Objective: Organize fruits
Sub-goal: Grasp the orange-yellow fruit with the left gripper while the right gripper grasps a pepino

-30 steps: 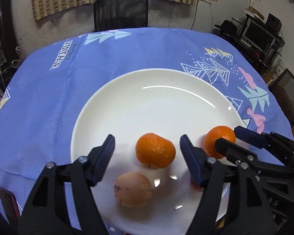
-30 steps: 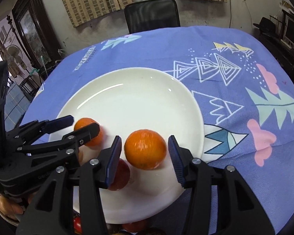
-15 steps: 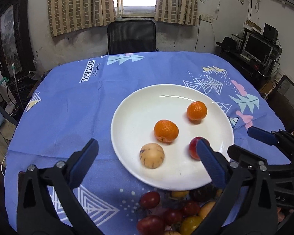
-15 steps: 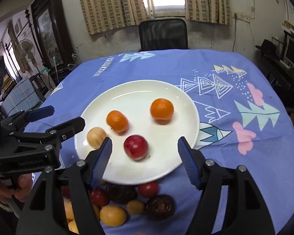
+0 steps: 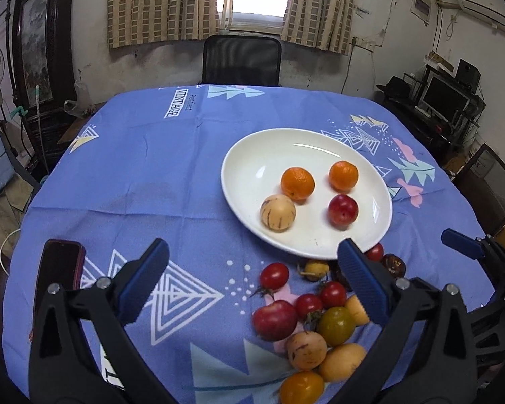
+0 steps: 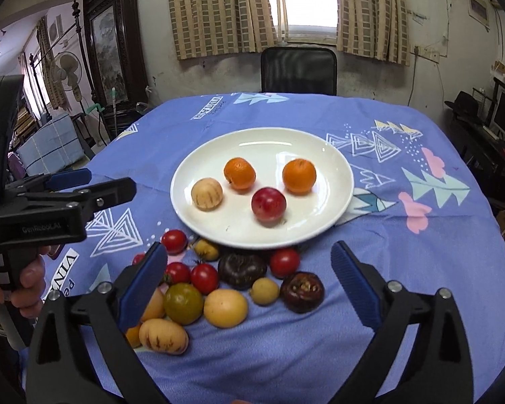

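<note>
White plate [image 6: 336,202] carries four fruits; I see left gripper [image 5: 252,279] and right gripper [image 6: 249,282] spread wide, empty.

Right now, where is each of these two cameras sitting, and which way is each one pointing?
Left wrist view: rides the left hand-held gripper, looking across the table toward the window; its open blue fingers frame loose fruit, phone at left.
Right wrist view: rides the right hand-held gripper, facing the same way; its open fingers show, plus the left one and the hand holding it.
Both share the white plate and black chair.
</note>
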A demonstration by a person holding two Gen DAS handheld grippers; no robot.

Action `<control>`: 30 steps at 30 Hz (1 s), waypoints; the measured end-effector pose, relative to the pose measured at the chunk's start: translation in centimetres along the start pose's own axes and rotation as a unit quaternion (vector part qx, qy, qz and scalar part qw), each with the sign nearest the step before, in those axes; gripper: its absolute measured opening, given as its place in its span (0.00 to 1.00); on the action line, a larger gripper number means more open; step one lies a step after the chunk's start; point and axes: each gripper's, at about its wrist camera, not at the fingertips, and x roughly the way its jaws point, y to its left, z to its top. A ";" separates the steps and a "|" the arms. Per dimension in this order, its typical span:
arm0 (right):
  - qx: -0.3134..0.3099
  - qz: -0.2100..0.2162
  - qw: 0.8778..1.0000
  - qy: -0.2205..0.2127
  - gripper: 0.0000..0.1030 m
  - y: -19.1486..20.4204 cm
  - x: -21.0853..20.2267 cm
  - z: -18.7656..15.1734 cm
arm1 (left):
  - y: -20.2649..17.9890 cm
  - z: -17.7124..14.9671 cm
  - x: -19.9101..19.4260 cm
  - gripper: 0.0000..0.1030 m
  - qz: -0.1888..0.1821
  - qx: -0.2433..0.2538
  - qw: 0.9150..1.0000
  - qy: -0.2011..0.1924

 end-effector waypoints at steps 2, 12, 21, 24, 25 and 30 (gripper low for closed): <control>-0.003 -0.003 1.000 0.009 0.96 -0.1 0.2 -0.8 | 0.4 -1.0 -0.2 0.98 -0.008 -0.003 1.000 0.010; -0.037 0.106 0.993 0.040 0.96 1.1 0.3 -4.6 | 2.1 -6.6 0.1 0.98 -0.050 0.028 0.997 0.045; -0.124 0.133 0.982 0.051 0.89 5.4 0.3 -6.0 | 1.5 -7.6 -2.3 0.98 -0.060 0.101 0.993 0.016; -0.127 0.136 0.980 0.068 0.82 5.6 1.0 -6.2 | 1.4 -7.8 -2.7 0.98 -0.061 0.118 0.991 0.012; -0.124 0.137 0.980 0.075 0.81 5.6 1.3 -6.3 | 1.5 -7.9 -2.8 0.98 -0.063 0.121 0.991 0.012; -0.111 0.138 0.980 0.091 0.77 5.5 2.5 -6.5 | 1.4 -8.1 -3.5 0.98 -0.064 0.135 0.989 0.002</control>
